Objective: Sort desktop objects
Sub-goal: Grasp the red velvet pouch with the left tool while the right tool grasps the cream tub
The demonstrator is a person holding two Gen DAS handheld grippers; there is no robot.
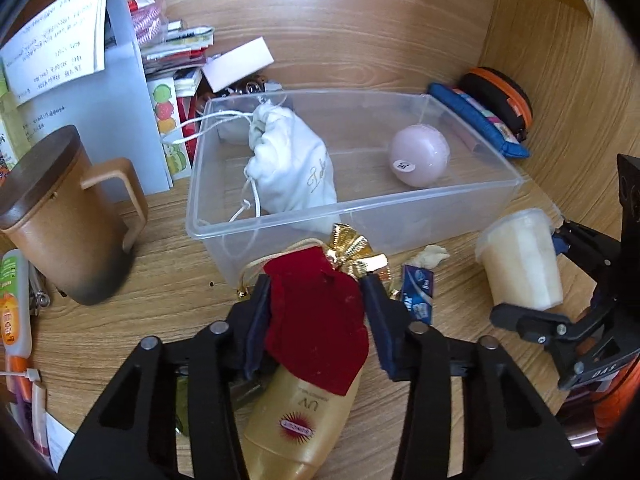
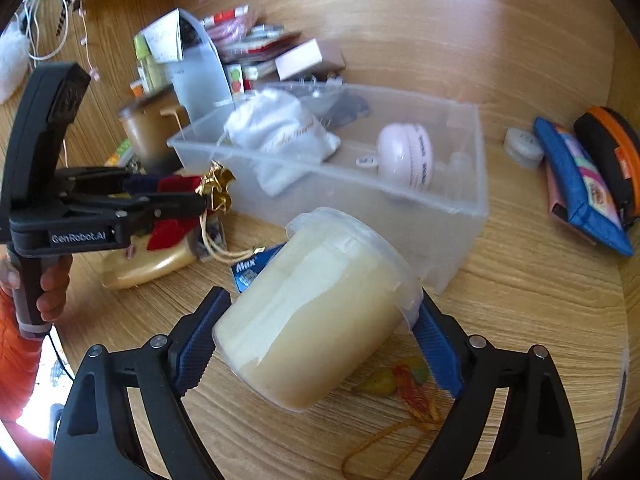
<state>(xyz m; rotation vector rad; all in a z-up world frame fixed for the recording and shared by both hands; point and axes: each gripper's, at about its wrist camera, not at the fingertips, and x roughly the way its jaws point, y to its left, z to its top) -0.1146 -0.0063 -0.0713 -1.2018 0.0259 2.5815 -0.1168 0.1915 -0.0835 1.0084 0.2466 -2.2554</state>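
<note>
My left gripper (image 1: 316, 292) is shut on a red velvet pouch (image 1: 320, 320) with a gold top, held just before the near wall of the clear plastic bin (image 1: 400, 208). My right gripper (image 2: 320, 320) is shut on a cream-filled plastic tub (image 2: 320, 320), tilted, right of the left gripper and near the bin (image 2: 460, 240). The bin holds a white drawstring bag (image 1: 292, 168) and a pink round case (image 1: 420, 156). A gold UV lotion bottle (image 1: 304, 420) lies on the desk under the pouch.
A brown lidded mug (image 1: 68, 220) stands left of the bin. Papers and small boxes (image 1: 80, 60) pile at the back left. A blue pouch (image 1: 480, 124) and a black-orange case (image 1: 500, 96) lean at the right wall. A blue wrapper (image 1: 418, 292) and a yellow charm (image 2: 400, 384) lie on the desk.
</note>
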